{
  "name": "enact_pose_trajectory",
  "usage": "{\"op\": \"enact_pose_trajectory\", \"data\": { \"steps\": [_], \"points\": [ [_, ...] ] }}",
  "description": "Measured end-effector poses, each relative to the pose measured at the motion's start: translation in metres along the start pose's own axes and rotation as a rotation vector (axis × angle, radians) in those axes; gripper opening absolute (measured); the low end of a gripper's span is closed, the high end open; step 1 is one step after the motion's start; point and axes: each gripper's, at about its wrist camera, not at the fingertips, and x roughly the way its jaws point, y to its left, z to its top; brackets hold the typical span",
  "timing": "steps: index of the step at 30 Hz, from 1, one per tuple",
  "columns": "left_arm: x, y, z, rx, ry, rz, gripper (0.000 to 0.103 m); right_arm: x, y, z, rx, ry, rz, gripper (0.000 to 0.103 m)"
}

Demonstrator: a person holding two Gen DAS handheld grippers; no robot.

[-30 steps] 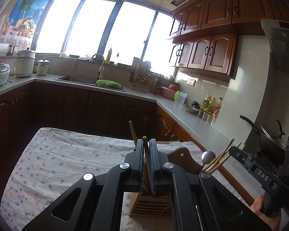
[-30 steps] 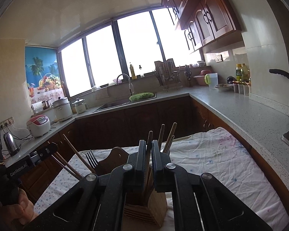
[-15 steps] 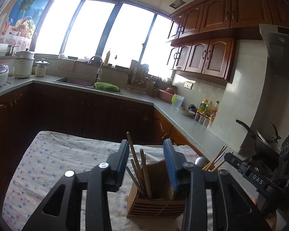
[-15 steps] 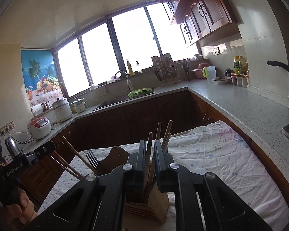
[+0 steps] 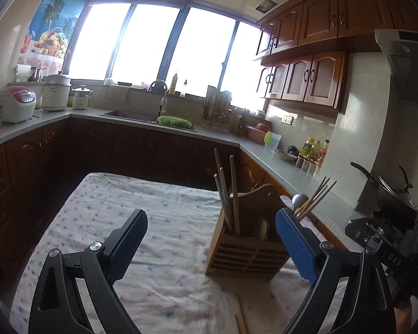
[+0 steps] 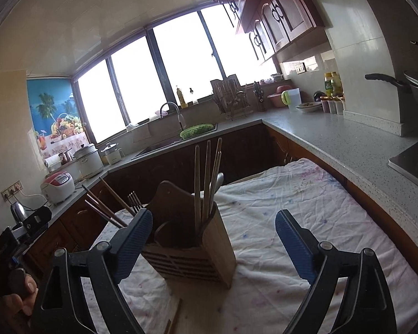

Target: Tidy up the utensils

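A wooden utensil holder (image 5: 245,250) stands on the cloth-covered table (image 5: 142,217), with several chopsticks (image 5: 228,192) upright in it. It also shows in the right wrist view (image 6: 192,253) with chopsticks (image 6: 206,178) and a spoon. My left gripper (image 5: 211,239) is open and empty, just short of the holder. My right gripper (image 6: 213,242) is open and empty on the holder's other side. More chopsticks (image 5: 315,194) and a fork (image 6: 135,201) stick up behind the holder. A loose chopstick (image 5: 241,314) lies on the cloth near me.
Kitchen counters run around the table: a sink with a green basket (image 5: 174,121), rice cookers (image 5: 16,103) at left, bottles (image 5: 312,150) and a wok (image 5: 390,192) at right. The other hand-held gripper body shows at right (image 5: 390,245) and at left (image 6: 16,239).
Both grippers have opened from shut and drawn back from the holder. The chopsticks they held now stand in the holder.
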Motion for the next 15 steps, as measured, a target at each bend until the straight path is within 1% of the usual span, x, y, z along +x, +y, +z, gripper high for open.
{"op": "enact_pose_trajectory", "data": {
  "steps": [2,8,12,15],
  "points": [
    [-0.01,0.001,-0.011,-0.02,0.024,0.004,0.094,-0.006,-0.001,-0.012,0.001,0.021,0.006,0.092],
    [-0.046,0.006,-0.024,-0.051,0.059,0.019,0.094,-0.035,-0.004,-0.039,0.018,0.053,0.021,0.093],
    [-0.071,0.004,-0.035,-0.032,0.073,0.037,0.094,-0.057,-0.002,-0.053,0.021,0.06,0.032,0.095],
    [-0.089,0.002,-0.041,-0.027,0.08,0.037,0.094,-0.073,0.003,-0.063,0.009,0.06,0.039,0.095]
  ]
}}
